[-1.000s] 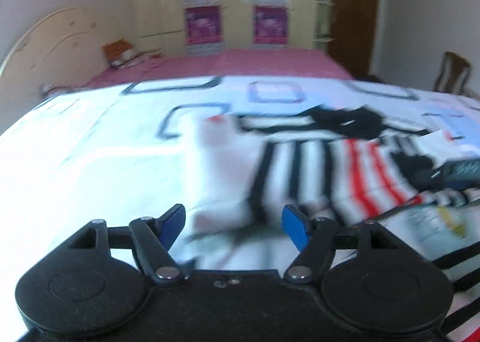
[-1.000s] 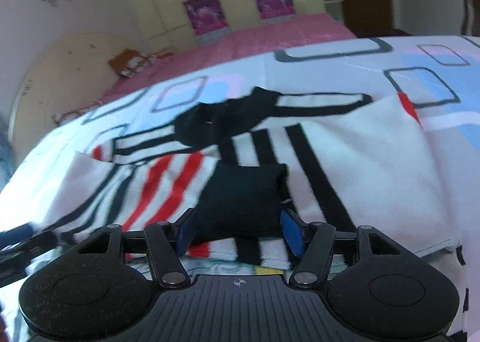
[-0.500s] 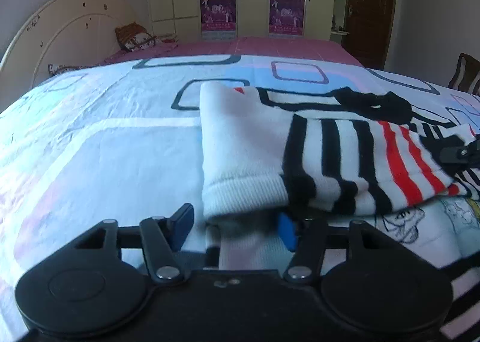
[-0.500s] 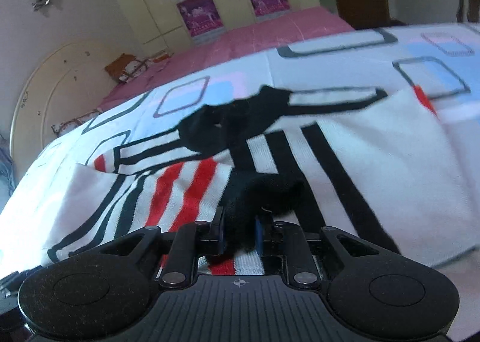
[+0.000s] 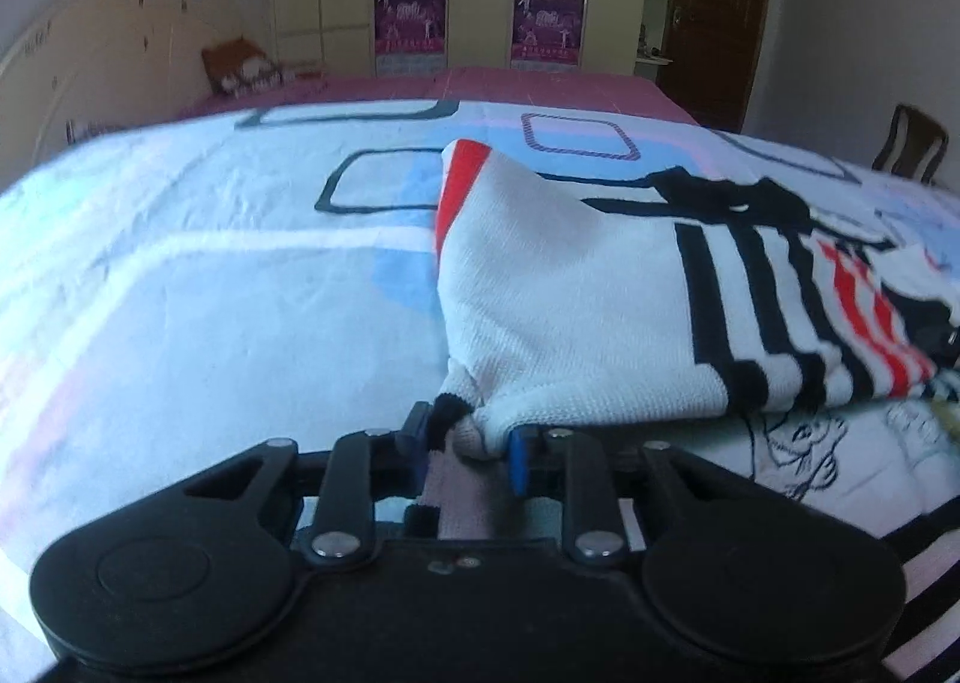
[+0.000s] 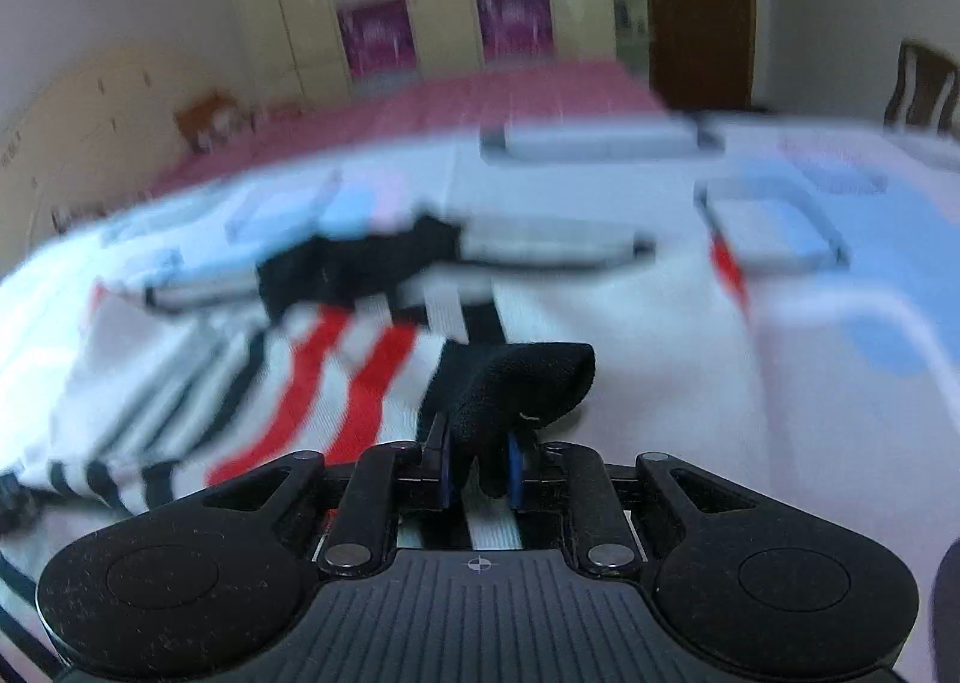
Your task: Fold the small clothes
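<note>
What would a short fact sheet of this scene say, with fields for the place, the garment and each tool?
place: a bed with a patterned sheet, wardrobe doors with purple posters behind
garment: small knit sweater, white with black and red stripes, lying on the sheet
left tool: jaws closing, the sweater's white ribbed edge bunched between them
right tool: shut on a black part of the sweater
picture quality: right wrist view blurred
other: wooden chair at the far right

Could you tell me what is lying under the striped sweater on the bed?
The striped sweater lies on a patterned bedsheet, with a cartoon-printed cloth showing below its hem. Whatever lies beneath its middle is covered.
</note>
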Demonstrator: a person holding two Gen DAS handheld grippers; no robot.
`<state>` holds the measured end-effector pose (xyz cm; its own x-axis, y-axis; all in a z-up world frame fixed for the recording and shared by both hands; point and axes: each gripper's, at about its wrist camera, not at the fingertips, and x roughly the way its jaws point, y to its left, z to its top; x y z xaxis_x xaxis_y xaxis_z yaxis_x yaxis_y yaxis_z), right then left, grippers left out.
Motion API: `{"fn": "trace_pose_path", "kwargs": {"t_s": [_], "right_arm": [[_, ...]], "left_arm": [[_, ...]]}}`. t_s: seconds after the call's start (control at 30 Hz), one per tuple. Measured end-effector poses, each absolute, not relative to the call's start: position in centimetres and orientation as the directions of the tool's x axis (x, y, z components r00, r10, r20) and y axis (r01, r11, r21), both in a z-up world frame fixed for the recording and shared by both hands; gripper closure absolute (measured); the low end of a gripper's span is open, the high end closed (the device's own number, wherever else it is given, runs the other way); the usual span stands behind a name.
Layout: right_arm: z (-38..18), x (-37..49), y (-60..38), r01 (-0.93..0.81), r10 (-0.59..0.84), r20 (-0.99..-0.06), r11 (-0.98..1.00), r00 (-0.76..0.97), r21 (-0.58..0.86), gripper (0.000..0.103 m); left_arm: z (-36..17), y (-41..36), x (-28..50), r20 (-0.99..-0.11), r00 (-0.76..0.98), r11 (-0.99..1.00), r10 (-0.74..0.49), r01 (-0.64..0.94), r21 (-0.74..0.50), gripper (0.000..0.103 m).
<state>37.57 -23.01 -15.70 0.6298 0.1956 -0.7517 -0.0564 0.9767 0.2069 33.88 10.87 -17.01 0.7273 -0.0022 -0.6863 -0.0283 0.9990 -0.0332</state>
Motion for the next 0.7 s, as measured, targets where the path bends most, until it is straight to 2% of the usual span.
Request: {"fn": "trace_pose_path", "kwargs": {"t_s": [0.07, 0.1, 0.17, 0.27, 0.43, 0.57, 0.63, 0.7], "right_arm": [[-15.3, 37.1, -23.6, -0.043, 0.202, -0.742, 0.973, 0.64, 0.227, 0.085], [-15.1, 36.9, -23.8, -0.04, 0.195, -0.74, 0.974, 0.644, 0.223, 0.075], [-14.6, 36.5, -24.2, -0.028, 0.153, -0.738, 0.984, 0.657, 0.178, 0.065], [-14.0, 36.1, -25.2, -0.018, 0.154, -0.732, 0.982, 0.664, 0.19, 0.065], [-12.4, 35.8, -26.3, 0.008, 0.112, -0.691, 0.986, 0.714, 0.168, 0.065], [-11.4, 36.3, -26.1, -0.008, 0.123, -0.668, 0.985, 0.734, 0.172, 0.065], [-11.2, 36.5, -25.7, -0.028, 0.144, -0.661, 0.983, 0.736, 0.183, 0.065], [-11.2, 36.8, -24.9, -0.053, 0.166, -0.665, 0.981, 0.728, 0.186, 0.065]], "left_arm": [[-16.6, 11.5, 34.0, -0.704, 0.71, 0.997, -0.024, -0.033, -0.068, 0.075], [-16.4, 11.8, 33.9, -0.711, 0.702, 0.996, -0.035, -0.034, -0.083, 0.073], [-15.9, 12.1, 33.7, -0.718, 0.695, 0.995, -0.04, -0.042, -0.095, 0.068], [-15.1, 12.3, 33.2, -0.714, 0.698, 0.993, -0.051, -0.042, -0.112, 0.067], [-13.4, 12.0, 32.5, -0.707, 0.706, 0.993, -0.026, -0.062, -0.098, 0.06], [-11.7, 11.6, 32.5, -0.673, 0.739, 0.992, -0.028, -0.06, -0.107, 0.058], [-10.9, 11.1, 32.9, -0.66, 0.75, 0.993, -0.042, -0.04, -0.109, 0.052], [-10.4, 10.3, 33.6, -0.646, 0.761, 0.994, -0.058, -0.013, -0.106, 0.051]]}}
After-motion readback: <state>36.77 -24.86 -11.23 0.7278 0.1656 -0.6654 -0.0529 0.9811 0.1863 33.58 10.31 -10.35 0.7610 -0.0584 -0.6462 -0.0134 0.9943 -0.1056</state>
